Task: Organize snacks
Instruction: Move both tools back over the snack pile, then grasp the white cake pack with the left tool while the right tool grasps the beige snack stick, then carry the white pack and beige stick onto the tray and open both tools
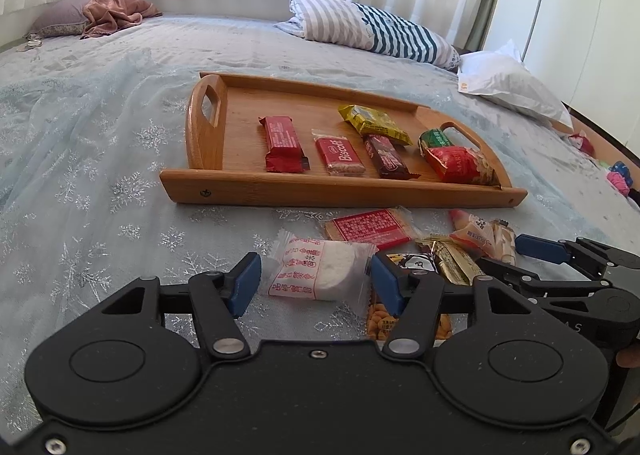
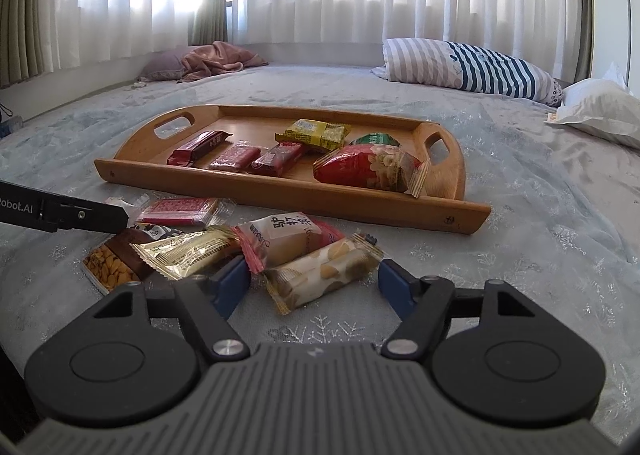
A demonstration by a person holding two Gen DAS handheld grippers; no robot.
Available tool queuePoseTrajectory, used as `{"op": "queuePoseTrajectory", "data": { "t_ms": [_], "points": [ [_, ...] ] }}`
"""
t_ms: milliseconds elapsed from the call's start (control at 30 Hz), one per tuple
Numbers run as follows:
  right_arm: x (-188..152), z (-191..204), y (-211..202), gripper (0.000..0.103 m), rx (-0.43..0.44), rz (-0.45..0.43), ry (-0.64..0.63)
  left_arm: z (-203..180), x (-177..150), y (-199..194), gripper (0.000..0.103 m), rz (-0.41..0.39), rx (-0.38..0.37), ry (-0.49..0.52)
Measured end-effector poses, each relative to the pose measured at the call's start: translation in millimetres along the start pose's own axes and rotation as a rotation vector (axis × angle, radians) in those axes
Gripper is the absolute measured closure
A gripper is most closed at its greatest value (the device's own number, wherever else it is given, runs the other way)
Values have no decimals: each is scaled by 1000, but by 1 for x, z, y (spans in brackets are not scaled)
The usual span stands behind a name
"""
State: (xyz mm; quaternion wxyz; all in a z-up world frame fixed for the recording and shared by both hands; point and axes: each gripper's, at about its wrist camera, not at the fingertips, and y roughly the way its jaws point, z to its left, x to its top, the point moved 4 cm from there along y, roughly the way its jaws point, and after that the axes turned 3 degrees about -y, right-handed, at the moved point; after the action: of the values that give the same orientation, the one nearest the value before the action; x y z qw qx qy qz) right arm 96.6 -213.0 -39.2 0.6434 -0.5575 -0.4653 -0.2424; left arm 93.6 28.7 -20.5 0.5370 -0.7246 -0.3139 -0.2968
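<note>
A wooden tray (image 1: 320, 191) lies on the bed and holds several wrapped snacks, among them a red Biscoff pack (image 1: 340, 157). In front of it is a loose pile of snacks. My left gripper (image 1: 316, 283) is low over the sheet, its blue pads touching both ends of a white rice-cake packet (image 1: 320, 271). My right gripper (image 2: 314, 285) straddles a clear packet of pale biscuits (image 2: 324, 275); a small gap shows at its left pad. A pink-edged packet (image 2: 288, 237), a gold one (image 2: 184, 253) and a peanut bag (image 2: 108, 267) lie beside it.
A striped pillow (image 1: 372, 29) and a white one (image 1: 516, 83) lie at the far right of the bed, a pink cloth (image 1: 116, 11) at the far left. Curtains hang behind. The snowflake bedsheet (image 1: 100, 175) stretches left of the tray.
</note>
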Motion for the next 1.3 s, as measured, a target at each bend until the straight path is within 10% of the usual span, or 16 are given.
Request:
{"op": "queuePoseTrajectory", "data": {
  "t_ms": [600,1300],
  "points": [
    [0,-2,-6,63,-23,-24,42,-9,2,-7,66,-16,26,17],
    [4,-16,-27,72,-142,-69,90,-11,14,-21,69,-75,90,52]
  ]
}}
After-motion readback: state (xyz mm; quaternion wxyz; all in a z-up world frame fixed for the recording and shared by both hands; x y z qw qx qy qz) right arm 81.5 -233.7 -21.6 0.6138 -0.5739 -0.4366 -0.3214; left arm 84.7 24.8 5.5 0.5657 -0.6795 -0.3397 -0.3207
